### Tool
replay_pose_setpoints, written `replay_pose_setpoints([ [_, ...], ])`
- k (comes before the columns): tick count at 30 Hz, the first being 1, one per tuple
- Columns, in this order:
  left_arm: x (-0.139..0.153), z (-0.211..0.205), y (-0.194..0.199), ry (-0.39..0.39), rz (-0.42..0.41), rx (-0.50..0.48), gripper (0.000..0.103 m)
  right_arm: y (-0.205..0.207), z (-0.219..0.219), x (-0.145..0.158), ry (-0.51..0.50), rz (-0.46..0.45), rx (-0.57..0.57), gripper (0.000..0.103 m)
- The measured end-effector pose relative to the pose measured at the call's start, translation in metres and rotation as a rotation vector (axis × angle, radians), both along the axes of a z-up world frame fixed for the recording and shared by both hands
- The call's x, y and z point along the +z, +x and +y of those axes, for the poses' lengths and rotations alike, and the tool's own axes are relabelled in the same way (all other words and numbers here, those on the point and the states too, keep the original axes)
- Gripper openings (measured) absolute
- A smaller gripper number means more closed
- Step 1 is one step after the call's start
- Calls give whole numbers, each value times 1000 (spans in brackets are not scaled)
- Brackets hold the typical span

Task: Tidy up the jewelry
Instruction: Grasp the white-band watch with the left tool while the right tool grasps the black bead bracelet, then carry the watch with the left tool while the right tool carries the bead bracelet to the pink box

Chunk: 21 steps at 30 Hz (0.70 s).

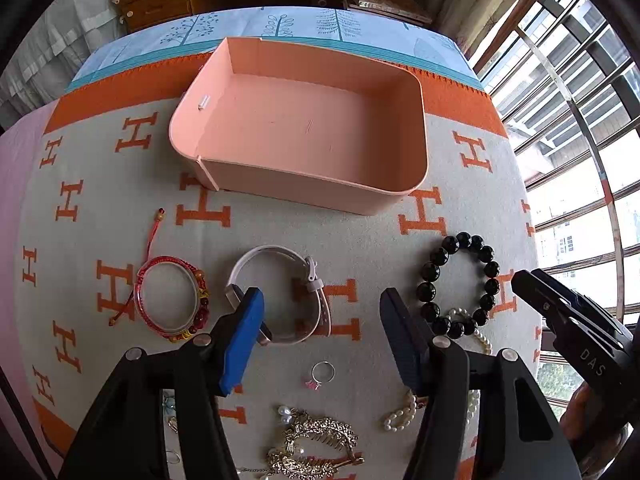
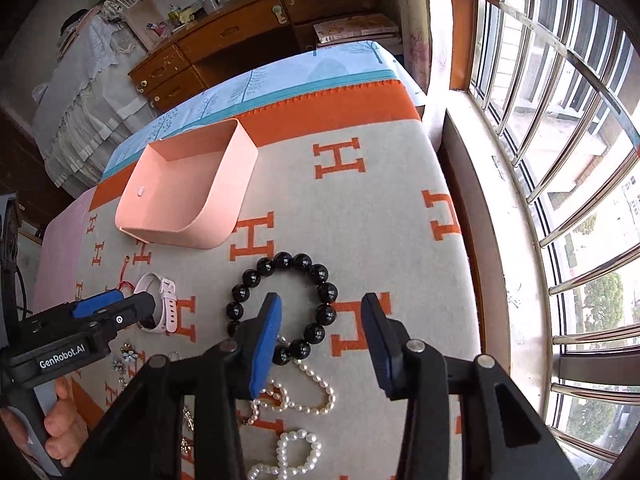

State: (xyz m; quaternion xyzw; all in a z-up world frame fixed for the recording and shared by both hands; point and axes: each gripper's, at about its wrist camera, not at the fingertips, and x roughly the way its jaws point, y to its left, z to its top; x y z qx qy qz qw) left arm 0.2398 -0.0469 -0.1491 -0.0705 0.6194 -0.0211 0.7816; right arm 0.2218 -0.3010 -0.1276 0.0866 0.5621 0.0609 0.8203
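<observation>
An empty pink box [image 1: 304,128] stands on the H-patterned blanket; it also shows in the right wrist view [image 2: 188,192]. In front of it lie a red string bangle [image 1: 170,300], a white watch [image 1: 280,296], a black bead bracelet [image 1: 460,284], a small ring [image 1: 322,372], pearl strands [image 1: 400,416] and a gold hair comb [image 1: 316,444]. My left gripper [image 1: 320,340] is open above the watch and ring. My right gripper [image 2: 320,344] is open over the black bead bracelet [image 2: 286,304], with pearl strands [image 2: 296,396] below it.
The blanket [image 1: 360,236] covers a table next to a barred window [image 2: 560,160] on the right. A wooden desk with drawers [image 2: 224,40] stands behind. The right gripper's body [image 1: 576,320] shows at the right edge of the left wrist view.
</observation>
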Motion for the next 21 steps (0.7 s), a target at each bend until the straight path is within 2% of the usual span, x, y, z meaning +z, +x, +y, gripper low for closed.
replay_pose_setpoints([
  [3, -8, -3, 3, 11, 12, 11, 57, 9, 2, -16, -1, 38, 22, 29],
  [8, -21, -9, 11, 19, 46, 25, 43, 15, 14, -28, -55, 51, 69, 23],
  [11, -31, -15, 17, 26, 68, 28, 33, 18, 17, -33, -71, 60, 81, 20],
  [13, -37, -18, 20, 27, 78, 30, 21, 18, 17, -34, -82, 49, 86, 18],
  [15, -44, -21, 24, 31, 88, 34, 15, 18, 18, -34, -93, 43, 89, 16],
  [21, -53, -25, 31, 57, 69, 28, 7, 20, 21, -34, -101, 24, 89, 15],
])
